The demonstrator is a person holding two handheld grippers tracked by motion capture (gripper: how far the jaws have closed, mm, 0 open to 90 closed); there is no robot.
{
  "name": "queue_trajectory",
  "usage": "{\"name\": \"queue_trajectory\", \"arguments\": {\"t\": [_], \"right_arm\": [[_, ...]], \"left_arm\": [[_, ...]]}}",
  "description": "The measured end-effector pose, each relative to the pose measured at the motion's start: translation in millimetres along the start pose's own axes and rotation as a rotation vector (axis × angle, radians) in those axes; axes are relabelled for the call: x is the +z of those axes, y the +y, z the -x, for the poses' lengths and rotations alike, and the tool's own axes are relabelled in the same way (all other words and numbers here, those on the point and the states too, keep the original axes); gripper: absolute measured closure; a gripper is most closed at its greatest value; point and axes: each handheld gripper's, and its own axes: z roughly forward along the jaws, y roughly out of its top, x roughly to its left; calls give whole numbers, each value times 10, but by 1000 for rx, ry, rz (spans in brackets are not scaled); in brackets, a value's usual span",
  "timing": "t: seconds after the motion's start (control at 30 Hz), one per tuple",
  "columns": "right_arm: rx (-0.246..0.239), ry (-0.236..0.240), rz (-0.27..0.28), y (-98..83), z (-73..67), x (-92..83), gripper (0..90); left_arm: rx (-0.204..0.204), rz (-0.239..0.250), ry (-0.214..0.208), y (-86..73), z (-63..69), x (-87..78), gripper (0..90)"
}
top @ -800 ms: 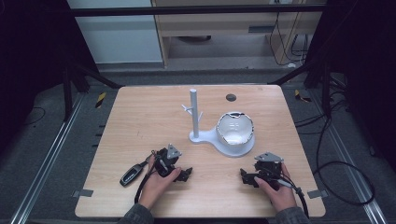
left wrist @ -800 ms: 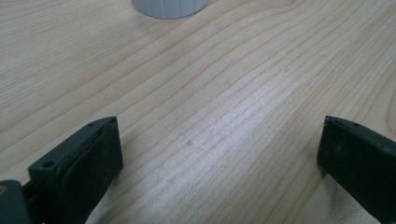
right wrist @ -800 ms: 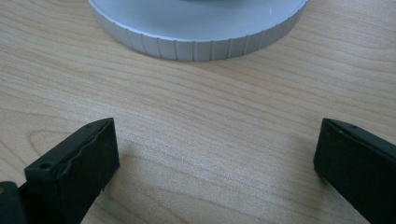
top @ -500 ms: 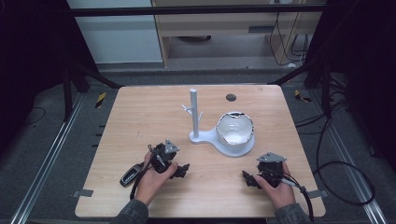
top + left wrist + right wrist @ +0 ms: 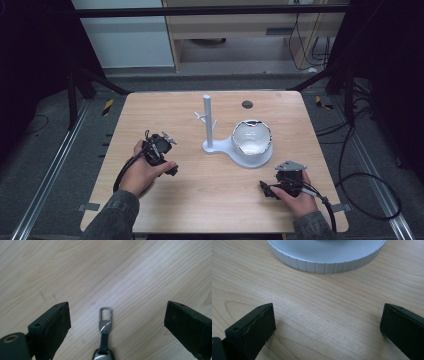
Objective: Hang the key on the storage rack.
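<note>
Since the earlier high-view frames the left gripper point(image 5: 165, 155) has shifted up and to the right across the counter point(image 5: 210, 200), and it now covers the spot where the dark key fob lay beside the hand. The right gripper point(image 5: 272, 190) sits in much the same place near the counter's front right, its grey plate on top.

In the left gripper view the key fob point(image 5: 105, 340) lies flat on the wood between the two black jaws, which stand wide apart without touching it. Its long axis runs roughly along the gripper's line of sight: the small metal clip loop points away from the camera, while the wider body is cut off at the bottom edge, so its shape is hard to make out.

The right gripper's jaws are likewise spread wide over bare wood. Ahead of them is the ribbed rim of the white stand base point(image 5: 324, 260), its upper part cut off by the frame.

In the high view the stand point(image 5: 209, 125) rises as an upright post with short pegs at mid-counter, and a shiny bowl point(image 5: 251, 137) rests on the base's round part just to the right of the post.
</note>
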Motion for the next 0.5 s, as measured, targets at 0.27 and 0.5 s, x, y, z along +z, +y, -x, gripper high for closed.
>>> {"name": "queue_trajectory", "arguments": {"t": [0.27,0.5], "right_arm": [[-7,4,-1,2,6,3,4],[-8,6,-1,3,7,3,4]], "left_arm": [[-19,-123,-24,-30,-142,211,164],[-15,-195,-23,-122,-176,320,288]]}}
